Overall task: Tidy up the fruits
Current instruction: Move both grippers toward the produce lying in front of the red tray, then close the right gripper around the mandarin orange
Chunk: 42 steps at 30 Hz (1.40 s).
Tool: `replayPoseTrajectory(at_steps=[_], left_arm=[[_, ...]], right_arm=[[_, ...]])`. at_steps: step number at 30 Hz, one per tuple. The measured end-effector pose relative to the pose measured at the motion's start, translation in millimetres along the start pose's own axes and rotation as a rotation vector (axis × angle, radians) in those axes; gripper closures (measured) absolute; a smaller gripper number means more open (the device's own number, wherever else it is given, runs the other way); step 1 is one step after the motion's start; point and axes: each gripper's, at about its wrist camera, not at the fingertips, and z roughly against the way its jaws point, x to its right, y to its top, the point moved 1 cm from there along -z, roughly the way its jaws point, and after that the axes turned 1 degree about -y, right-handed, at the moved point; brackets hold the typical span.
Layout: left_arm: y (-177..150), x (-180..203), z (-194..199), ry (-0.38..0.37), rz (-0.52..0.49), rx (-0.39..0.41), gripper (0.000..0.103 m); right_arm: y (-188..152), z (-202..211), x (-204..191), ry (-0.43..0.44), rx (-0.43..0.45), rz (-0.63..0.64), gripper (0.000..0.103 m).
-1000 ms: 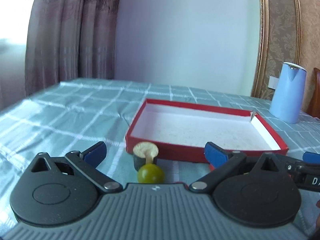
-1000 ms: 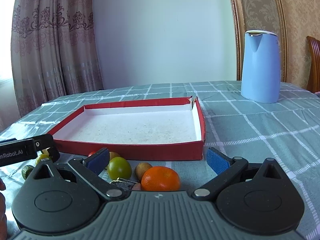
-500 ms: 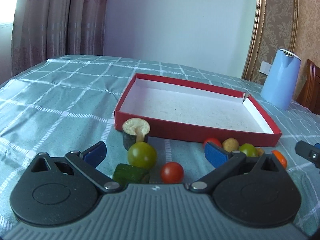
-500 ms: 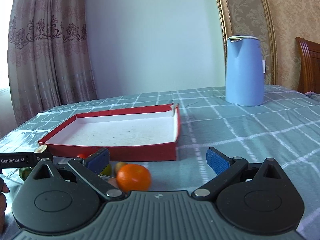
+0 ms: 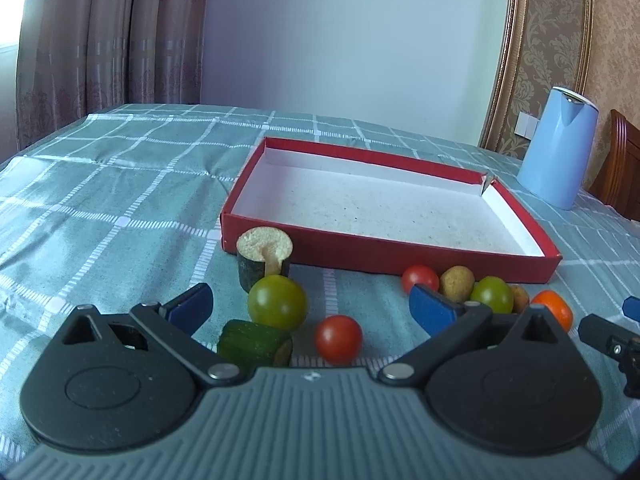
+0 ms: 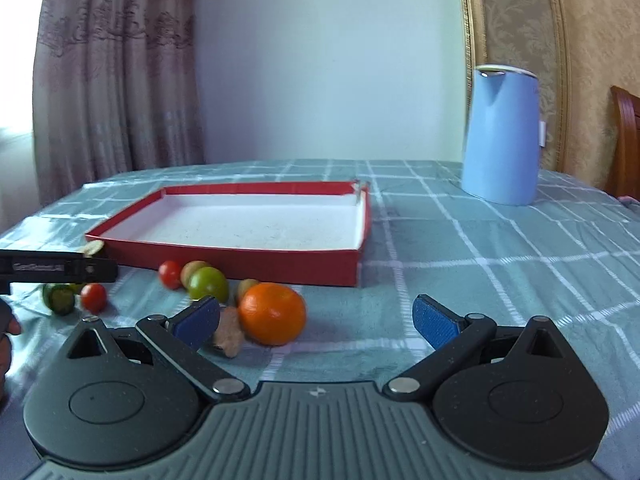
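A shallow red box (image 5: 384,256) with a white, empty floor lies on the checked cloth; it also shows in the right wrist view (image 6: 256,258). In front of it lie loose fruits. My left gripper (image 5: 310,306) is open and empty, with a green tomato (image 5: 277,302), a cucumber piece (image 5: 256,344) and a red tomato (image 5: 338,338) between its fingers. An upright cucumber chunk (image 5: 264,258) stands by the box corner. My right gripper (image 6: 316,316) is open and empty, with an orange (image 6: 273,313) and a ginger piece (image 6: 228,338) just inside its left finger.
A blue kettle (image 6: 502,134) stands at the back right. More small fruits (image 5: 476,290) cluster by the box's front right. The left gripper's body (image 6: 56,268) reaches in at the right view's left edge. A wooden chair (image 6: 626,140) is at the right.
Both grippers have pulled back and risen, so more fruits show in front of the box. Both stay open and empty.
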Motion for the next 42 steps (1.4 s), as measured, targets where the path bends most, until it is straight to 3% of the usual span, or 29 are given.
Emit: replayPoseTrajectory(at_steps=[8,14,19,28,33,37,42], left_arm=[[0,-1,0,-0.001,0.001,-0.001,0.000],[-1,0,1,-0.014,-0.004,0.002,0.000],[-4,13,5,-0.052,-0.075,0.020,0.000],[-4,13,1,-0.030,-0.076,-0.004,0.000],[-4,12,1,-0.025,-0.076,-0.010,0.000],[-3,13,0,-0.023,-0.079,-0.011,0.000],[-4,13,0,-0.023,-0.081,-0.010,0.000]], right_arm=[[1,-9,-6,-0.009,-0.037,0.053,0.000],[6,-20,-10,0.011,-0.073,0.073,0.008],[7,-29,-10,0.025,-0.109,0.067,0.014],[7,-31,-10,0.029,-0.116,0.060,0.015],[8,-31,-14,0.026,-0.112,0.088,0.019],[8,-32,-12,0.065,-0.124,0.069,0.028],[7,-33,-10,0.095,-0.137,0.058,0.033]])
